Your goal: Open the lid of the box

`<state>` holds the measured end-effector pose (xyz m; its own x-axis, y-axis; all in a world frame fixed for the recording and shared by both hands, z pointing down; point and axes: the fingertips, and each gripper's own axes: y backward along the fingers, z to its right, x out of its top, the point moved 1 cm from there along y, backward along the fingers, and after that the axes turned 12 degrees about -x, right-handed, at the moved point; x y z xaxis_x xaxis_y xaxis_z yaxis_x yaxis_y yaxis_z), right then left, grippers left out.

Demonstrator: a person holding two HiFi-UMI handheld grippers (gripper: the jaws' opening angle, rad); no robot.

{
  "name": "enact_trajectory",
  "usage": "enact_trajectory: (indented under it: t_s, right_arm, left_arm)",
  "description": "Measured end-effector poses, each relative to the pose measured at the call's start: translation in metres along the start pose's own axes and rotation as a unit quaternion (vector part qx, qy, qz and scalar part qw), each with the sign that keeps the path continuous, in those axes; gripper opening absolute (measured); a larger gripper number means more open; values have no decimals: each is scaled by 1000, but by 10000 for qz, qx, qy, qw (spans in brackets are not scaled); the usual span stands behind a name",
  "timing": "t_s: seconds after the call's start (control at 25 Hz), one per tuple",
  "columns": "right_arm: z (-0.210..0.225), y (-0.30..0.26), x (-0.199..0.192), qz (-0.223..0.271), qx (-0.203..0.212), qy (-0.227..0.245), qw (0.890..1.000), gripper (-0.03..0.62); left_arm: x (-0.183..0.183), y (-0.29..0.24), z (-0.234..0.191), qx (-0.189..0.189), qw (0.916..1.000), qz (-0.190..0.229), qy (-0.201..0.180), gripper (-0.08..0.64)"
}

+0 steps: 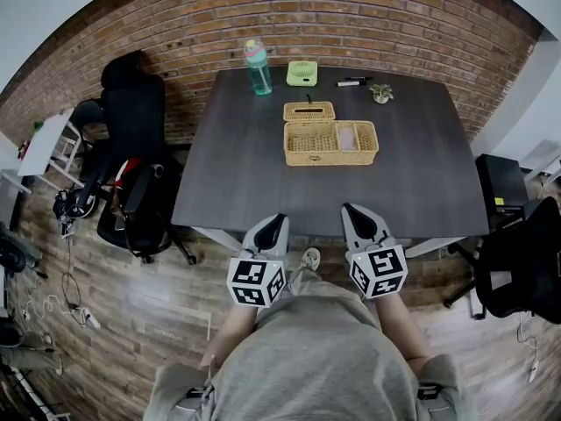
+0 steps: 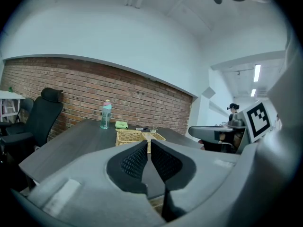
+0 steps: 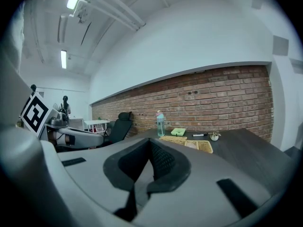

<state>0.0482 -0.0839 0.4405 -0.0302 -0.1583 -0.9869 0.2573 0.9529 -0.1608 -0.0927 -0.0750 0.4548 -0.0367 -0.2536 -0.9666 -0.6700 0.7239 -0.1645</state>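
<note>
The wicker box point(image 1: 330, 143) stands in the middle of the dark table point(image 1: 237, 182), open at the top. Its woven lid point(image 1: 308, 111) lies flat on the table just behind it. Both grippers hang in front of the table's near edge, well short of the box. My left gripper point(image 1: 277, 219) has its jaws together but for a thin slit, with nothing between them. My right gripper point(image 1: 351, 209) is shut and empty. The left gripper view shows the box point(image 2: 135, 136) far beyond the left gripper point(image 2: 148, 145); in the right gripper view the box point(image 3: 196, 145) lies past the right gripper point(image 3: 150, 143).
A teal water bottle point(image 1: 258, 67), a green case point(image 1: 301, 73), a marker point(image 1: 354, 82) and a small plant point(image 1: 380, 93) sit along the table's far side by the brick wall. Black chairs stand at the left point(image 1: 131, 147) and right point(image 1: 526, 261).
</note>
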Motion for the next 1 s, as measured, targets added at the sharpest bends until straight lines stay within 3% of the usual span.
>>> enact_trajectory:
  t_s: [1.0]
  right_arm:
    - [7,-5,2,49,-33,-87,9999,2]
  left_arm:
    - [-2,-4,-5,59,9999,-80,22,33]
